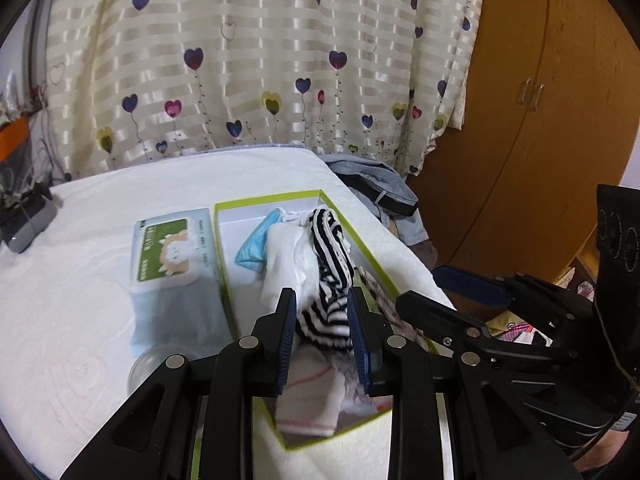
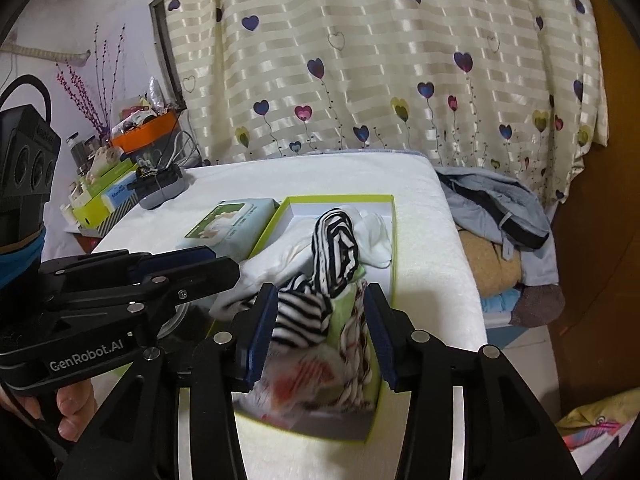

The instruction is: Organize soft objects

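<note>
A green-rimmed box (image 1: 224,248) (image 2: 390,248) on the white-covered table holds soft items. In it are a blue cloth (image 1: 252,248), a white cloth (image 1: 284,256) (image 2: 376,236) and a red-lined white sock (image 1: 308,400). A black-and-white striped sock (image 1: 332,256) (image 2: 336,240) rises out of the pile. Its near end fills the gap between the pads of my left gripper (image 1: 320,300), which is shut on it. My right gripper (image 2: 322,296) stands open beside it. The striped end lies against its left pad, with a gap on the right over a brown-patterned cloth (image 2: 356,352).
A tissue pack (image 1: 172,252) (image 2: 228,220) lies left of the box, with a clear round lid (image 1: 148,364) near it. A grey device (image 1: 28,220) sits at the far left corner. Clothes (image 2: 492,208) are heaped off the table's right edge, by a wooden cabinet (image 1: 520,120).
</note>
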{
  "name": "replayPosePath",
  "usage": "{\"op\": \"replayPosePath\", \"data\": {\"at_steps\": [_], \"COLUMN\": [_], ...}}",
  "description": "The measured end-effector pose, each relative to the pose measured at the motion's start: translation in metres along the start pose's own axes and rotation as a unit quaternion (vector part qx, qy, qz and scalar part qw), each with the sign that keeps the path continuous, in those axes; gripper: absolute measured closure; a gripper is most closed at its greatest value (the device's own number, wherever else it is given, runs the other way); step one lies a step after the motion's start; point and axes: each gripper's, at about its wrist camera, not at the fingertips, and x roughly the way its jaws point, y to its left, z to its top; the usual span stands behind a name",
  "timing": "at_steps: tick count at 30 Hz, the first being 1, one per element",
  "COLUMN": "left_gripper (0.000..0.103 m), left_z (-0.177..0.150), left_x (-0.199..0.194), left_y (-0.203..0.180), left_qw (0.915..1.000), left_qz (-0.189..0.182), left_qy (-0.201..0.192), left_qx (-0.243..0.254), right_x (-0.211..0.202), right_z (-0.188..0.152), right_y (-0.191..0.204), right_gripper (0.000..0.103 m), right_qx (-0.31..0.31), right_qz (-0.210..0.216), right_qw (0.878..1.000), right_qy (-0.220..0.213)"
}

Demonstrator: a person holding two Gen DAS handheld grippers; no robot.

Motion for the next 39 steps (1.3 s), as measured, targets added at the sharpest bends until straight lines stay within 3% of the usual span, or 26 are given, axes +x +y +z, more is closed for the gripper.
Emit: {"op": "replayPosePath", "data": {"at_steps": [16,27,39], "left_gripper": [0.078,0.077,0.077], "left_z": [-0.06,-0.094,-0.113], "left_x": [-0.06,-0.081,-0.1], "left_y": [0.0,0.008,0.023], "left_qw": [0.999,0.9979,0.9968], "left_qz": [0.037,0.055,0.058], "left_qy": [-0.025,-0.031,-0.038], "left_qx": [-0.005,-0.017,-0.039], "right_x": [-0.036,-0.02,0.01], "right_z": [-0.045,-0.091,-0.102], "right_y": [0.052,0.069,0.061], "right_gripper": [0.057,0.057,0.057], "right_qx": [-0.025,-0.018,0.015], "right_qz": [-0.02,-0.026,-0.069], "right_qw": [0.999,0.999,0.994], "right_qy": [-0.006,0.037,0.079]}}
